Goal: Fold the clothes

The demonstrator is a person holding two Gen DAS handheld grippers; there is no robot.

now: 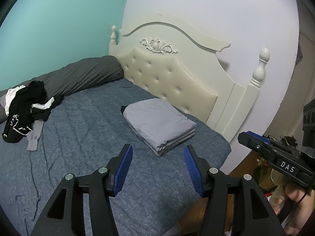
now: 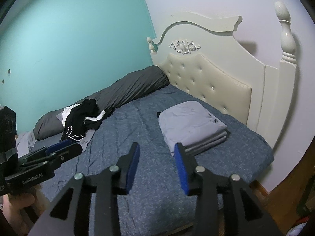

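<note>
A stack of folded grey clothes point(image 1: 159, 125) lies on the blue bed cover point(image 1: 88, 137) near the headboard; it also shows in the right wrist view point(image 2: 191, 125). A heap of unfolded black, white and grey clothes point(image 1: 25, 110) lies at the far left by the grey bolster, seen too in the right wrist view point(image 2: 82, 118). My left gripper point(image 1: 157, 153) is open and empty, above the bed just short of the folded stack. My right gripper point(image 2: 156, 149) is open and empty, just short of the stack. The right gripper shows at the right edge of the left wrist view point(image 1: 248, 137).
A cream tufted headboard point(image 1: 173, 74) with posts stands behind the bed. A long dark grey bolster point(image 1: 84, 76) lies along the teal wall. Wooden floor and clutter point(image 1: 263, 173) lie to the right of the bed.
</note>
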